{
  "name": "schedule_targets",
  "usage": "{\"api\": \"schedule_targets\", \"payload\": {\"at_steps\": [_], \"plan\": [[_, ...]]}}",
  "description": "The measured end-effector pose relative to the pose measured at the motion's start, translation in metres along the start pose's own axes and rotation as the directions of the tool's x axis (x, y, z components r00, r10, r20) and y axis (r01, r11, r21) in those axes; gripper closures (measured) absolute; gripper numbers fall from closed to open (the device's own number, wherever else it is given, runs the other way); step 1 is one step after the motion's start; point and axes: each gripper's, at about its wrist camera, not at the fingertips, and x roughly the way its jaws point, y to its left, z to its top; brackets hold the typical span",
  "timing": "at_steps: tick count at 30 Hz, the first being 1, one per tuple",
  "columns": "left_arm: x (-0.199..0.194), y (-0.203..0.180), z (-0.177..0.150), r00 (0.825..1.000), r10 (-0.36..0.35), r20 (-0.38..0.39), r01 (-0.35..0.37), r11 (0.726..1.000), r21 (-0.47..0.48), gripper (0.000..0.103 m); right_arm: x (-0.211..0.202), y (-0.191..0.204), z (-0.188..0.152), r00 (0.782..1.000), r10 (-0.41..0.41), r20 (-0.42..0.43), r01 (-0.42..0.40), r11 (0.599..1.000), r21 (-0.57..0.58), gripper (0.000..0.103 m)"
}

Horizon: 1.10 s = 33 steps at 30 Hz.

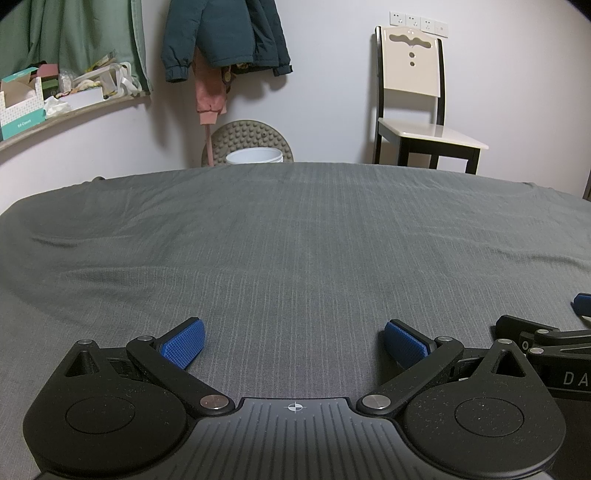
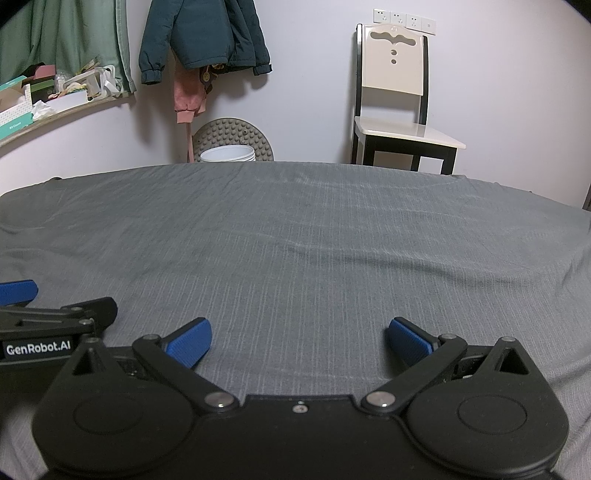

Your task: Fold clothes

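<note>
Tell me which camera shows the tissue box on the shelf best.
The left wrist view: the tissue box is whole, with its front face and print in sight. In the right wrist view the tissue box sits at the picture's left edge, cut off and smaller.

Beyond the fingers, a grey-sheeted bed (image 1: 295,229) met a pale wall (image 1: 332,92); a cream chair (image 1: 413,92) stood right, coats (image 1: 221,33) hung left.

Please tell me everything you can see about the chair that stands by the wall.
The chair stands upright against the pale wall, beyond the far edge of the grey bed cover, at the right. Its back panel and glossy seat look cream, with a wavy slot and two round holes cut into the back; frame and legs are black. Nothing lies on the seat. Wall sockets sit just above it.
</note>
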Motion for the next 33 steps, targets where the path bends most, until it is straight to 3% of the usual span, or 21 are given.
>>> {"api": "schedule_targets", "payload": {"at_steps": [33], "plan": [[-0.0005,0.0002,-0.0011,1.000,-0.002,0.002,0.002,1.000,0.006,0.000,-0.0010,0.0023,0.0017,1.000,-0.002,0.000,0.002,1.000,-0.002,0.000]]}}
